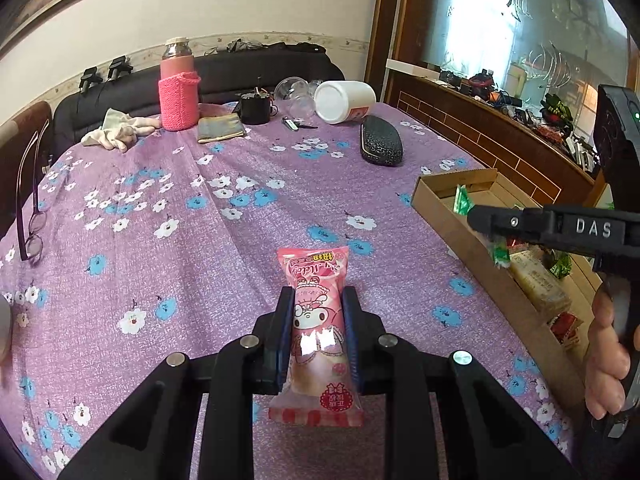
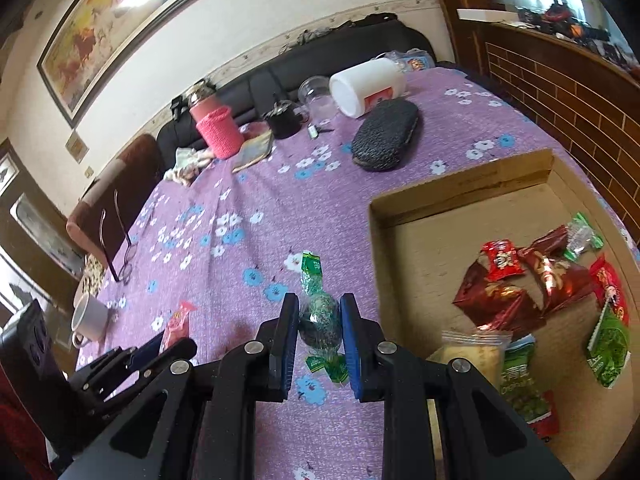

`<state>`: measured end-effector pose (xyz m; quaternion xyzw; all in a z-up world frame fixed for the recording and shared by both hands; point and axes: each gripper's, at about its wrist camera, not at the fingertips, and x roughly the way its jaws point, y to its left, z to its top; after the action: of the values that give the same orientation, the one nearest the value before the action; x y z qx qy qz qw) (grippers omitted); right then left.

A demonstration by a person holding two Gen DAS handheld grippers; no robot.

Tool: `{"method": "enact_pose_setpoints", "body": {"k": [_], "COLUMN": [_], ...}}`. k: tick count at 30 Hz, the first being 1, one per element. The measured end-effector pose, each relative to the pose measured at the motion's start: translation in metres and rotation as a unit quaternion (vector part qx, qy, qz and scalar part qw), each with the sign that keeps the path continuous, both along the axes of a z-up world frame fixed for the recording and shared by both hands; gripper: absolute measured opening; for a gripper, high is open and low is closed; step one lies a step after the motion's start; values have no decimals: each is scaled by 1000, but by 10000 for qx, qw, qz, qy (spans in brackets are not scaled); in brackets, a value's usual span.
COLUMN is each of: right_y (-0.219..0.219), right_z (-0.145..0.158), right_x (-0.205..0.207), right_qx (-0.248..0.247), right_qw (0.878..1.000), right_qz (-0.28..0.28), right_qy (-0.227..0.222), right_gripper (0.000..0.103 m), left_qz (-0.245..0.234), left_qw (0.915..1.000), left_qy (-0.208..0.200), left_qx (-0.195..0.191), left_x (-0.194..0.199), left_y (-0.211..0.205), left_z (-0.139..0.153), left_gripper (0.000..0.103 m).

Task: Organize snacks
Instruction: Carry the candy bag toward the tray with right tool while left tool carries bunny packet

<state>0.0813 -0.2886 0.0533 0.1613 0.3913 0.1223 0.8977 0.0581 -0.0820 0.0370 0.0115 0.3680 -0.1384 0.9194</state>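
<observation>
A wide stretch of the purple flowered tablecloth point(image 1: 208, 216) lies bare ahead of both grippers, with clutter only along its far edge and a pair of glasses point(image 1: 30, 216) near the left edge. The cardboard box point(image 2: 452, 200) sits at the right side of the table, its near-left wall just beside the right gripper point(image 2: 319, 316); beyond it runs a brick-patterned wooden ledge point(image 1: 492, 136). The left gripper point(image 1: 316, 320) is clamped on a pink snack packet point(image 1: 314, 320), whose long axis runs straight along the fingers, its far end pointing away over the cloth and its near sealed end hanging below the pads. The right gripper is closed on a green-wrapped candy point(image 2: 318, 312), also lengthwise between the pads, one twisted end pointing away and the other toward the camera; it is over the cloth, left of the box. Red and green snack bags point(image 2: 532, 280) lie loose inside the box. At the far edge stand a pink flask point(image 1: 179, 92), a tipped white container point(image 1: 344, 100) and a dark glasses case point(image 1: 380, 140), with a black sofa point(image 1: 256, 68) and a pale wall behind.
</observation>
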Motion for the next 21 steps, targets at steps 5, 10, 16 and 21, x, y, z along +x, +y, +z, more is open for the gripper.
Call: {"method": "enact_pose_setpoints", "body": {"k": [5, 10, 16, 21], "right_y": [-26, -56, -79, -90], "right_z": [5, 8, 8, 9], "right_x": [-1, -3, -4, -7], "right_qx": [316, 607, 793, 806], "right_qw": [9991, 9960, 9923, 9906], "right_qz": [-281, -652, -946, -1104], "right_qy": [-62, -92, -63, -73], "right_gripper": [22, 22, 22, 22], "left_qz": [-98, -318, -663, -1006], "left_qw": [9999, 9995, 9977, 9948], "left_qy": [24, 70, 84, 118], "left_qx": [18, -33, -73, -110], "left_x": [0, 0, -1, -4], "left_y": [-13, -38, -77, -115], "left_z": [6, 13, 18, 20], "left_gripper": [22, 22, 22, 22]}}
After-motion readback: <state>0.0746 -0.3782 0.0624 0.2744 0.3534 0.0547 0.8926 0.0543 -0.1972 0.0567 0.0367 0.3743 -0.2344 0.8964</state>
